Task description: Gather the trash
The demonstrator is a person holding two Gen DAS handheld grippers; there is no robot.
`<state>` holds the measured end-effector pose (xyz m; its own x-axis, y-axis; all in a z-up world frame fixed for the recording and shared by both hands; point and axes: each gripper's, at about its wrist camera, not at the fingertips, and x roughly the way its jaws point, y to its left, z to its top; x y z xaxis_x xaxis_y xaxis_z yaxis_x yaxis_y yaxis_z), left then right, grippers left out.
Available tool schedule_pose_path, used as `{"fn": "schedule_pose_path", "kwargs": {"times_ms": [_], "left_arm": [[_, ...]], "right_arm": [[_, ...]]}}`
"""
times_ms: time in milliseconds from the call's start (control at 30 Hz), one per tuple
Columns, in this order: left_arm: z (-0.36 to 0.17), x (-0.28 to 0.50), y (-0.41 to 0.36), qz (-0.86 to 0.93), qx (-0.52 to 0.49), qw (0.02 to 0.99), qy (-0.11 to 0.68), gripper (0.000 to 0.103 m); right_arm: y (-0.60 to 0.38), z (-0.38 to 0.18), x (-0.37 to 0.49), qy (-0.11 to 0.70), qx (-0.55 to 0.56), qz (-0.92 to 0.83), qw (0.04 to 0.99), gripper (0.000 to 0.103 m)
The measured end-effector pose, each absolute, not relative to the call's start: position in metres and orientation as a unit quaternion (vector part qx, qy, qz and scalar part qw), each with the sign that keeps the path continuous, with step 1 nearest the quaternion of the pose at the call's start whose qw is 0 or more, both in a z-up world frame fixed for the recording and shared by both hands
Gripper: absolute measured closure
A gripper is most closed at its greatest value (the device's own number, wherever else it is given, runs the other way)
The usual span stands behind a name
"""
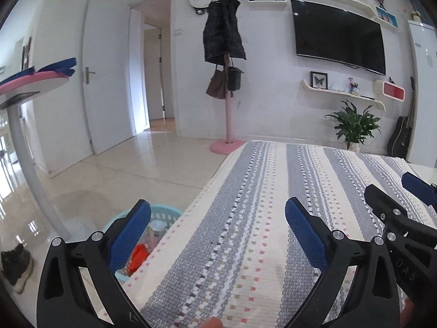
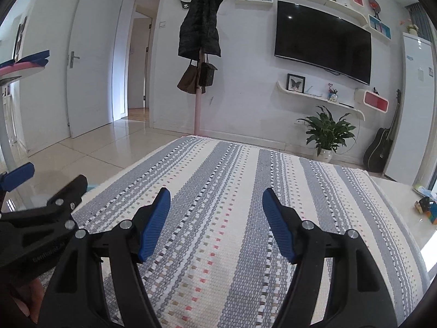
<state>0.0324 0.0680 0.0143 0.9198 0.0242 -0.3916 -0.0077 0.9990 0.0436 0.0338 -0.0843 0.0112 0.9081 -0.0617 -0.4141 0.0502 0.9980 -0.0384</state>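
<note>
Now both grippers, left gripper (image 1: 218,232) and right gripper (image 2: 217,224), hang wide open, holding nothing. Trash sits in the teal basket (image 1: 166,211) at eight o'clock; the striped tablecloth (image 2: 232,191) looks clean, so nearly done.

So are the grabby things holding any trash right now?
No, nothing is held. The left tool and the right tool are both open, with only the striped cloth showing between their fingers.

Striped cloth (image 2: 224,218) lies bare ahead; basket (image 1: 164,213) sits below its left edge.
</note>
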Motion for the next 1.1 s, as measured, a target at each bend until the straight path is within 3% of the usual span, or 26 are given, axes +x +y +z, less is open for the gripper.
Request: {"fn": "schedule_pose_path", "kwargs": {"times_ms": [100,233,1100], "left_arm": [[0.0141,0.0316,0.0706,0.008,0.016,0.98,0.198,0.007],[0.0131,0.0342,0.0738,0.012,0.012,0.979,0.203,0.007],[0.0134,0.0326,0.0716,0.014,0.011,0.979,0.202,0.007]], "right_arm": [[-0.0871,0.012,0.0341,0.212,-0.006,-0.034,0.977,0.036],[-0.0906,0.0112,0.0334,0.209,0.0,-0.048,0.977,0.022],[-0.0948,0.0105,0.0371,0.213,0.011,-0.048,0.976,0.022]]}}
